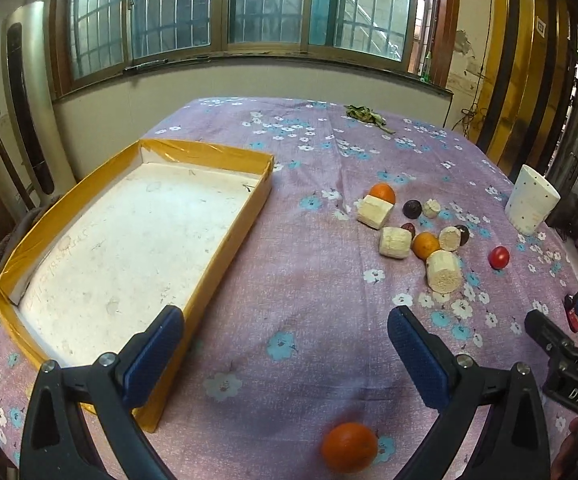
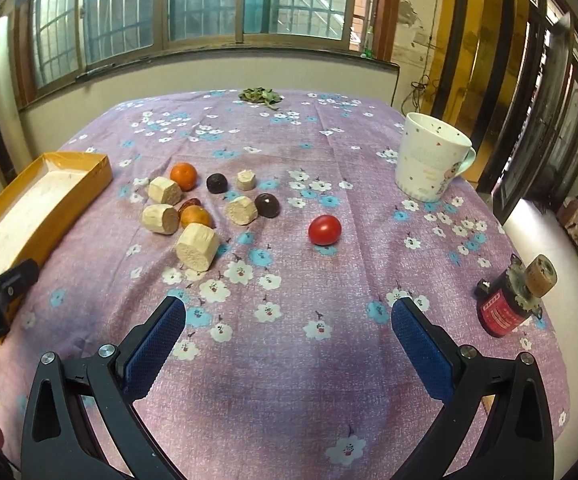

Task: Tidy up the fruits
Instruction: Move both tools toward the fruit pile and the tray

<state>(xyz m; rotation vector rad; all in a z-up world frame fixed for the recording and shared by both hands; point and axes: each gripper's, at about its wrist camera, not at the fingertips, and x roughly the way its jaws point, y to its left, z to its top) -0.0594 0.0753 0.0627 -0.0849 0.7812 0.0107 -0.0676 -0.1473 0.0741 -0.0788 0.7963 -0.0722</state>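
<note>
A pile of fruit lies mid-table: oranges [image 2: 183,176], dark round fruits [image 2: 267,205], pale cut cylinders [image 2: 197,247] and a red tomato [image 2: 325,230] apart to the right. The pile also shows in the left wrist view [image 1: 425,245]. One orange [image 1: 349,447] lies on the cloth just below my open, empty left gripper [image 1: 285,328]. A yellow-rimmed shallow box [image 1: 129,240] with a white floor sits left, empty. My right gripper [image 2: 289,316] is open and empty, short of the pile.
A white mug [image 2: 429,160] stands at the right. A red cylinder with a cork-like cap [image 2: 509,304] lies near the right edge. Green leaves [image 2: 260,96] lie at the far edge. A floral purple cloth [image 2: 289,380] covers the table.
</note>
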